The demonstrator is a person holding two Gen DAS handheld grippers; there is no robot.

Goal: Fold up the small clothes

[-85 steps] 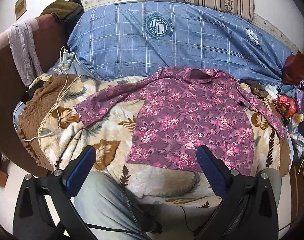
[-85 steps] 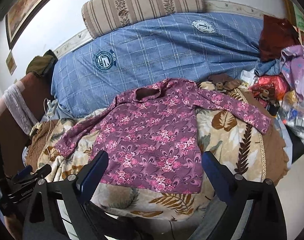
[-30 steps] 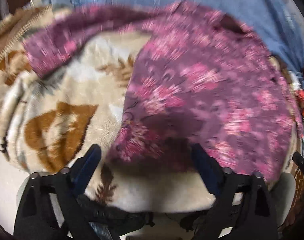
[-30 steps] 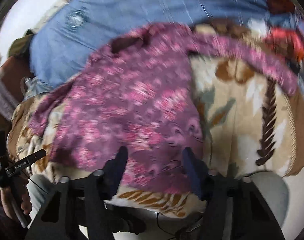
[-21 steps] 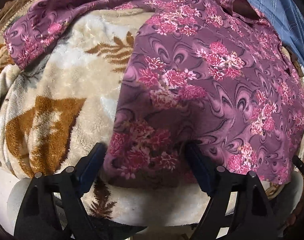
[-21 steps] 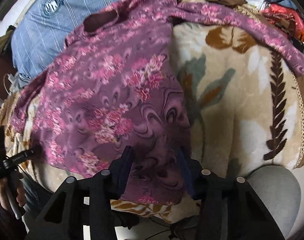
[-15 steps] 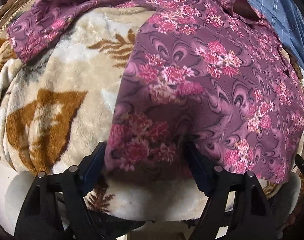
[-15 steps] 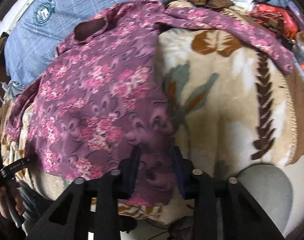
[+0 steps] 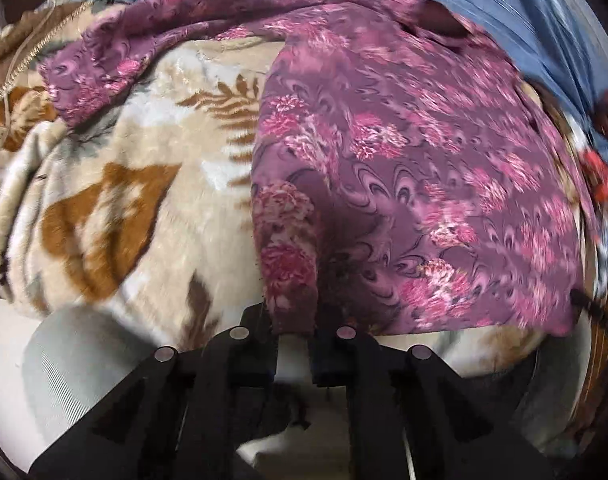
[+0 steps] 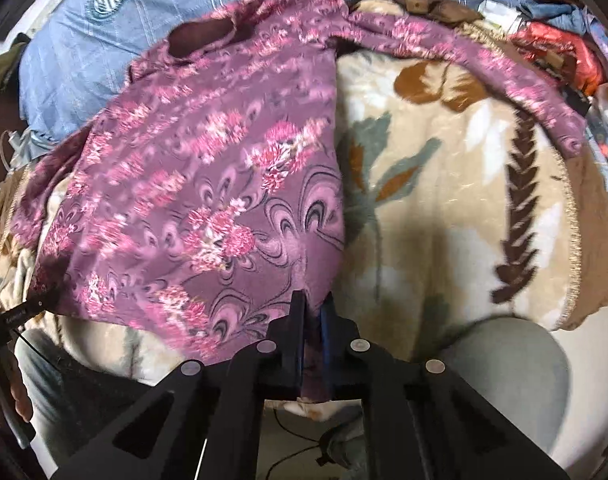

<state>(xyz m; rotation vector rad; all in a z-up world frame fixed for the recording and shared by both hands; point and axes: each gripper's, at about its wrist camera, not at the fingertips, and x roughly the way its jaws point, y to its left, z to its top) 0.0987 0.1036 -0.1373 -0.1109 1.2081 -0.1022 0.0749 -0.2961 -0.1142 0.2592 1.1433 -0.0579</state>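
Left tongs (image 9: pixel 294 326) closing, right tongs (image 10: pixel 312 312) clamped, both seemingly angled steeply downward.

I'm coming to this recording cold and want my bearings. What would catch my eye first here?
The purple floral top spread over a beige leaf-print blanket dominates both views. Each hand-held gripper pinches a bottom corner of it: the left hand-held gripper is closing on the hem in its view, and the right hand-held gripper is clamped on the other corner. Behind lies a blue checked quilt.

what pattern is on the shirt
The shirt is purple with pink flower clusters and dark swirls; the right wrist view shows it best.
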